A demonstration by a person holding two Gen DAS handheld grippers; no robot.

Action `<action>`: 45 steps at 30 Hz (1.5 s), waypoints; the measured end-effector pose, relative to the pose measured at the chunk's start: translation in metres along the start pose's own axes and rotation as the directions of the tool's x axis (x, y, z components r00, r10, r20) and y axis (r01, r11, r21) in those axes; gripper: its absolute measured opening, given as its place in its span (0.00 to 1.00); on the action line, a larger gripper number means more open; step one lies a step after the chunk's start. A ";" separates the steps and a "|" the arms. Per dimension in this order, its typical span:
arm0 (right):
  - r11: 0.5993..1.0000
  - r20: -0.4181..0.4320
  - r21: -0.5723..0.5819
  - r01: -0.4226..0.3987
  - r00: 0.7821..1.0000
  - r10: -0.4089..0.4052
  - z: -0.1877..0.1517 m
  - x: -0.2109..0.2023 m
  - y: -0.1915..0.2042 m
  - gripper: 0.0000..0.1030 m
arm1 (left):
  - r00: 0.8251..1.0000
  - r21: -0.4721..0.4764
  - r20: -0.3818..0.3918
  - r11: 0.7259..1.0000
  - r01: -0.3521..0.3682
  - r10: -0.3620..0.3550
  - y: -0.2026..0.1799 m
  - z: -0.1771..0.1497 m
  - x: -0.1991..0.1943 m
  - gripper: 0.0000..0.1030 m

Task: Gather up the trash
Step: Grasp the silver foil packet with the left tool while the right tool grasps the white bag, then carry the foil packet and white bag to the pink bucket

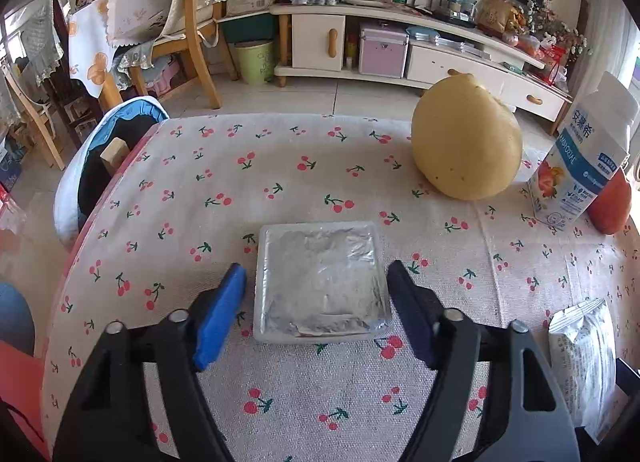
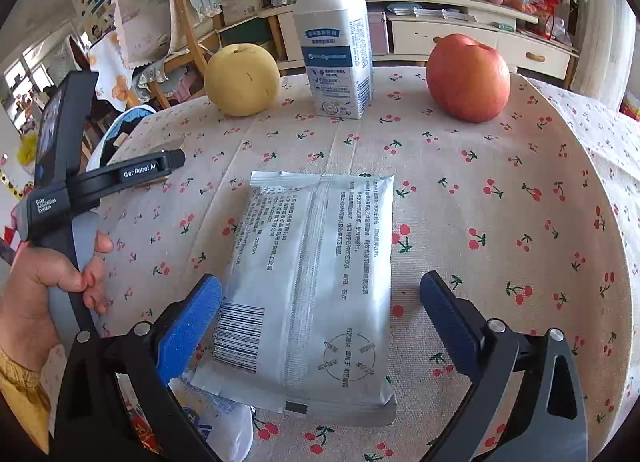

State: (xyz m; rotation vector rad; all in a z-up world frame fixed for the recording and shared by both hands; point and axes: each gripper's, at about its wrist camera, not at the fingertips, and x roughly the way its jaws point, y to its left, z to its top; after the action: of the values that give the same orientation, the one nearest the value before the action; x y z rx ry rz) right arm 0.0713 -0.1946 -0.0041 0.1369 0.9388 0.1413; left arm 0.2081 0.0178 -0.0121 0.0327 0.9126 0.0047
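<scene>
On the counter (image 1: 280, 166), under a cherry-print cloth, a shallow square plastic tray (image 1: 322, 282) sealed with crinkled foil lies flat — what is under the foil cannot be seen. The left gripper (image 1: 316, 282) straddles it, blue fingers (image 1: 224, 310) open on either side, the left one clear of the rim and the right one at its edge, neither visibly pressing. To the right lies a white wrapper packet (image 2: 316, 294), printed side up with a barcode, between the spread fingers of the right gripper (image 2: 320, 302); its left finger overlaps the packet's edge while the right one stands apart, so nothing is gripped. Behind stand a white drink carton (image 2: 336, 46) with its cap on, upright, a yellow pear (image 2: 242, 80) to its left and a red apple (image 2: 468, 76) to its right. The left wrist view alone shows the foil tray, and only a corner of the packet at its right edge; the right wrist view alone shows the whole packet, the person's left hand (image 2: 44, 282) around the other gripper's handle, and a second blue-and-white wrapper (image 2: 220, 422) tucked under the packet's near corner.
</scene>
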 end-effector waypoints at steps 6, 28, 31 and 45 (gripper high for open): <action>0.998 0.004 -0.050 0.024 1.000 -0.024 0.000 0.003 0.007 0.94 | 1.000 0.005 0.004 1.000 0.008 -0.009 -0.003 -0.007 -0.007 0.61; 0.993 0.059 -0.113 0.015 0.998 -0.008 -0.006 -0.007 0.026 0.69 | 0.992 -0.001 0.128 1.000 0.004 -0.004 0.044 -0.080 -0.120 0.61; 0.994 0.078 -0.112 0.019 0.997 -0.010 -0.006 -0.012 0.029 0.62 | 0.991 -0.023 0.136 1.000 -0.002 0.005 0.060 -0.095 -0.141 0.61; 0.999 0.033 -0.030 -0.036 0.999 0.037 -0.005 -0.003 0.022 0.88 | 0.986 -0.110 0.165 0.994 0.002 0.017 0.107 -0.148 -0.201 0.62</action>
State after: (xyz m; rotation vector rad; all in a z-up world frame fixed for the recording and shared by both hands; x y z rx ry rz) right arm 0.0644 -0.1737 -0.0006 0.1294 0.9003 0.1862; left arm -0.0309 0.1251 0.0594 -0.0652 0.7448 0.0585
